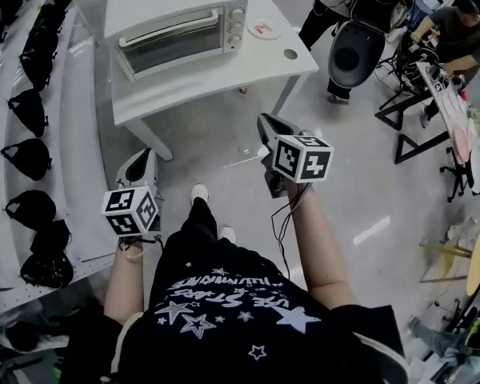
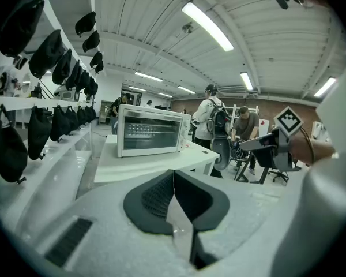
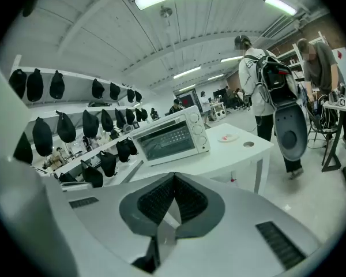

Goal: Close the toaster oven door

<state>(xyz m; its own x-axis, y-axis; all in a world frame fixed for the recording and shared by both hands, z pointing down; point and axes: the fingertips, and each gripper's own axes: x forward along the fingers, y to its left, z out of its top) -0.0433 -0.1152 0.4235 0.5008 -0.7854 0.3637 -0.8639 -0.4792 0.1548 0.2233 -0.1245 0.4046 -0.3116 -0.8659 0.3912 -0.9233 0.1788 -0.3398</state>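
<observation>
The white toaster oven point(image 1: 176, 26) stands at the back of a white table point(image 1: 224, 74), and its glass door looks shut against the front. The oven also shows in the left gripper view point(image 2: 150, 130) and in the right gripper view point(image 3: 170, 136). Both grippers hang over the floor, well short of the table, near the person's body. My left gripper point(image 1: 142, 157) is shut with nothing in it, its black pads point(image 2: 155, 198) pressed together. My right gripper point(image 1: 266, 122) is likewise shut and empty, its pads point(image 3: 161, 198) touching.
A small plate point(image 1: 262, 30) and a round hole point(image 1: 290, 54) are on the table to the oven's right. Shelves of black bags point(image 1: 28, 110) line the left side. People point(image 1: 456, 34), a black seat shell point(image 1: 356, 50) and desks fill the right.
</observation>
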